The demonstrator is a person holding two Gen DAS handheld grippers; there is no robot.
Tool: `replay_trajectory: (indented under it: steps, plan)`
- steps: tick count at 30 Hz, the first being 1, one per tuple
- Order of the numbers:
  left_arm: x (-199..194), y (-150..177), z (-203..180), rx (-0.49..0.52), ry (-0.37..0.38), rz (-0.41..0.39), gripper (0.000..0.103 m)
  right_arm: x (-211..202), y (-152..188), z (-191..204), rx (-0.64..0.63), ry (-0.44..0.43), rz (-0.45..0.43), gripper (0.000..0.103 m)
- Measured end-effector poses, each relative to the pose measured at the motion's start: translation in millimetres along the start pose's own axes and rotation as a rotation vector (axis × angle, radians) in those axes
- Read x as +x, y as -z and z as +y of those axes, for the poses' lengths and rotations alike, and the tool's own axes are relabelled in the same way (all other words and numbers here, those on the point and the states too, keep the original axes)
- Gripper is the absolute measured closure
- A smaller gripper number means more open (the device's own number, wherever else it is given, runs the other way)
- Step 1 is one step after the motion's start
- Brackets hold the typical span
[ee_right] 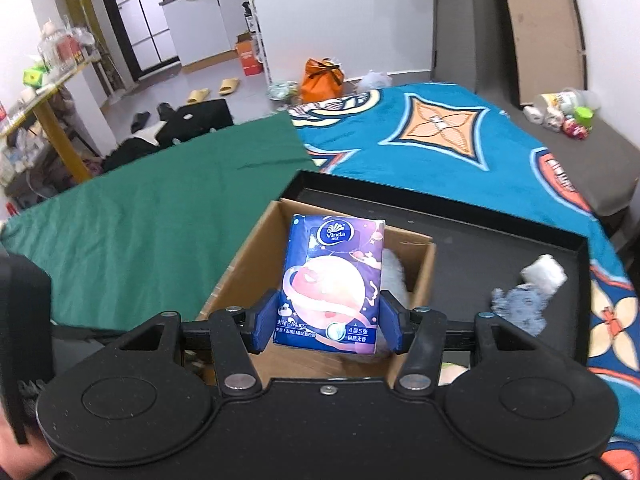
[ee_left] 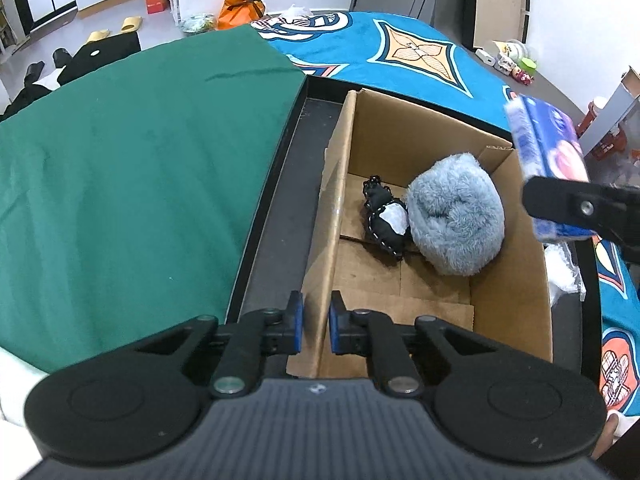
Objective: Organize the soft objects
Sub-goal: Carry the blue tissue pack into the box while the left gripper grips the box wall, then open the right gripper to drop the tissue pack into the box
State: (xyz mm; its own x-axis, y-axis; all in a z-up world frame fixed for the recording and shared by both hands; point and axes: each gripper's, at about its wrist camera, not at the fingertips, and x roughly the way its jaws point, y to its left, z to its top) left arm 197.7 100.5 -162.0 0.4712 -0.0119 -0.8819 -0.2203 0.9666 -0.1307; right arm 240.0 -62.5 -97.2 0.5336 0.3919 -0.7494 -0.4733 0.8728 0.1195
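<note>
Right tongs [ee_right: 327, 322] pinch tissue pack [ee_right: 332, 284] above cardboard box [ee_left: 516, 280]; left tongs [ee_left: 316, 322] clamp its wall.

My right gripper [ee_right: 329, 322] holds a blue tissue pack [ee_right: 334, 280], pads squeezing both its sides. The pack stands upright, just over the cardboard box [ee_right: 240, 268]. Something white & fluffy peeks out behind the pack, inside the box. The box sits in the black tray [ee_right: 460, 216], by the tray's left edge. Near the tray's right edge lie a gray-blue fuzzy thing [ee_right: 520, 306] & a white roll [ee_right: 544, 274], touching. A green cloth [ee_right: 160, 208] lies left of the tray, a blue blanket [ee_right: 440, 132] behind it.
</note>
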Motion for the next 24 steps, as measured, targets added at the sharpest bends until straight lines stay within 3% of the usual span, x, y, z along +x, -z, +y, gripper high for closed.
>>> replay_trajectory:
  steps: [2,4,6,17,20,24]
  plan:
    - [-0.5,0.6,1.9,-0.006,0.008,0.0,0.091,0.0,-3.1,3.4,0.012,-0.03,-0.004,0.05]
    - [-0.9,0.8,3.0,-0.008,0.012,0.0,0.091,-0.8,-5.0,8.0,0.001,-0.052,-0.018,0.042]
    - [-0.8,0.5,2.6,-0.006,0.009,0.001,0.091,0.9,-4.6,9.4,-0.01,-0.067,-0.018,0.022]
    - [-4.6,1.1,-0.8,0.011,-0.003,-0.008,0.09,-3.1,13.8,-11.7,0.063,0.03,-0.013,0.011]
    - [-5.8,1.6,-2.1,0.017,-0.011,-0.007,0.088,-9.2,18.9,-14.3,0.061,0.048,-0.038,0.012]
    - [-7.0,2.1,-4.7,0.026,-0.022,-0.006,0.087,-15.4,23.6,-22.6,0.096,0.029,-0.061,0.022]
